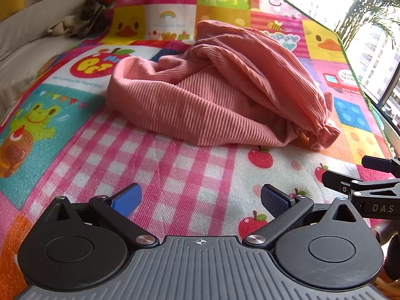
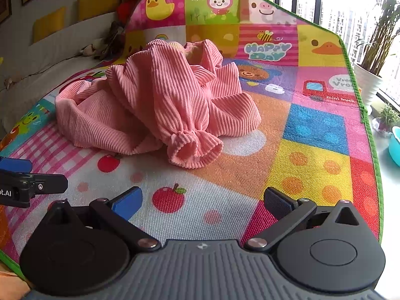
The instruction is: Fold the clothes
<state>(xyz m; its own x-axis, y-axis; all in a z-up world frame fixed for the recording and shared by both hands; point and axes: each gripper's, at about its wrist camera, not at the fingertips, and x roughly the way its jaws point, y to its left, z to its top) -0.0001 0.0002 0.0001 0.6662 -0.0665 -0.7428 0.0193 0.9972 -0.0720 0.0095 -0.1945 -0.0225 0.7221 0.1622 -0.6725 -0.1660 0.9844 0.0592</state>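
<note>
The left claw (image 1: 200, 200) hangs wide open over the pink-checked part of the mat (image 1: 175, 165), blue pads (image 1: 128, 198) spread, gripping nothing and touching nothing. The right claw (image 2: 202, 201) is equally released, jaws far apart above the apple prints, empty. Each claw shows at the edge of the other's view, so the two sit side by side, near the front edge of the mat.

Ahead of both lies the garment (image 2: 155, 105), a pink ribbed piece heaped in a crumpled mound near the middle of the mat, well apart from either claw. A gathered cuff (image 2: 195, 147) points toward the right claw; a broad rolled hem (image 1: 160, 100) faces the left.

The step in hand looks like the first reach, with no folding done yet. To do it well, I judge the heap must be spread flat before any fold: take the cuff with the right claw and the hem edge with the left, pinch a single layer only, lift and draw apart so the sleeve untwists. The ribbed cloth looks soft and stretchy, so a shallow pinch may slip
</note>
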